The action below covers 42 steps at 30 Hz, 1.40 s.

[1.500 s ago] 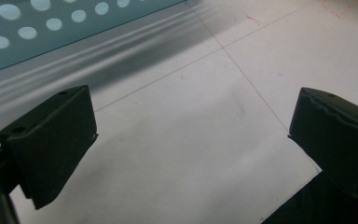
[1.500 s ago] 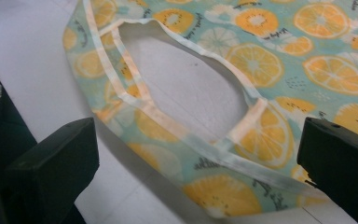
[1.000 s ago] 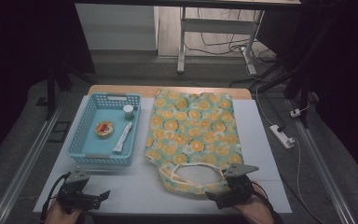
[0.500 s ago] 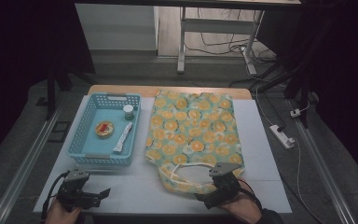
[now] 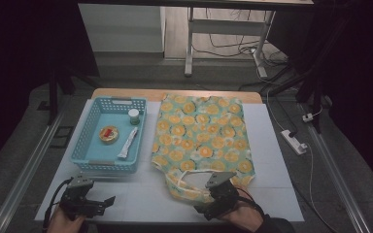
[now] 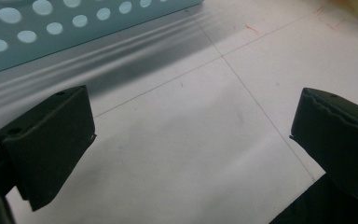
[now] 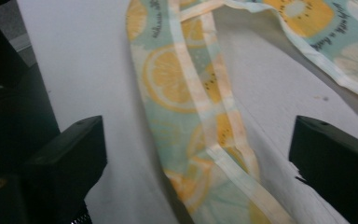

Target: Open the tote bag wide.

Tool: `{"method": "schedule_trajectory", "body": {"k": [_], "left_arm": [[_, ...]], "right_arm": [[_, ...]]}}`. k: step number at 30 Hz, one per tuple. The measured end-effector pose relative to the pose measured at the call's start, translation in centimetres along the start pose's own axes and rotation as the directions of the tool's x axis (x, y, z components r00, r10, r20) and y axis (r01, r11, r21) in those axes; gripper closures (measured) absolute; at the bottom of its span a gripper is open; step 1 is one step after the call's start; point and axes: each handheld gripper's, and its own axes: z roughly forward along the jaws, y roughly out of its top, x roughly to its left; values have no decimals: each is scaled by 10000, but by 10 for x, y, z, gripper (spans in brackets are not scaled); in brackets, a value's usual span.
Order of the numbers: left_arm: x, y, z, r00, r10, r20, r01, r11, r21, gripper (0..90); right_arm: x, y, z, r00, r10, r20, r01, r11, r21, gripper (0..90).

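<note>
A cloth bag [image 5: 199, 136] printed with orange slices lies flat on the white table. Its strap handle [image 5: 184, 187] loops toward the near edge. My right gripper [image 5: 205, 204] hovers low at that handle. In the right gripper view the strap [image 7: 205, 116] runs between the two black jaws of this gripper [image 7: 198, 172], and the pads stand clear of it on both sides. Those jaws have just been closing a little. My left gripper [image 5: 108, 201] rests near the front left corner, its jaws [image 6: 191, 140] wide apart over bare table with nothing between them.
A blue perforated basket [image 5: 90, 162] stands left of the bag, its wall [image 6: 51, 32] just ahead of the left gripper. It holds a round red tin [image 5: 109, 134], a small capped bottle [image 5: 134, 116] and a white tube [image 5: 127, 144]. A power strip [image 5: 294, 141] lies off the table's right side.
The right gripper has slid left and slightly down along the front edge, onto the bag's handle. The left gripper has stayed put.
</note>
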Motion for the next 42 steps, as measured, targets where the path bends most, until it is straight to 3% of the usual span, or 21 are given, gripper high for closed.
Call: {"method": "schedule_trajectory", "body": {"k": [6, 8, 9, 10, 14, 19, 32, 42], "left_arm": [[0, 0, 0, 10000, -9, 36, 9, 10000, 11, 0], [0, 0, 0, 10000, 10, 55, -10, 10000, 29, 0], [0, 0, 0, 10000, 10, 55, -10, 10000, 29, 0], [0, 0, 0, 10000, 24, 60, -25, 10000, 40, 0], [0, 0, 1, 10000, 43, 67, -44, 10000, 54, 0], [0, 0, 1, 10000, 31, 72, -31, 10000, 64, 0], [1, 0, 1, 10000, -7, 82, 6, 10000, 74, 0], [1, 0, 1, 9999, -51, 127, 50, 9999, 88, 2]], "right_arm": [[3, 4, 3, 9996, -280, -19, 280, 9996, 62, 220], [3, 5, 4, 9988, -478, 54, 477, 9987, 178, 346], [3, 5, 4, 9988, -478, 54, 477, 9987, 178, 346], [2, 6, 4, 9988, -481, -17, 481, 9985, 261, 443], [-1, 7, 4, 9986, -441, -290, 452, 9982, 396, 635], [-4, 11, -4, 9975, -403, -574, 403, 9992, -2, 856], [-19, 21, -15, 9975, 52, -711, -70, 9997, -248, 889], [-44, 37, -24, 9974, 339, -639, -374, 9979, -534, 890]]}}
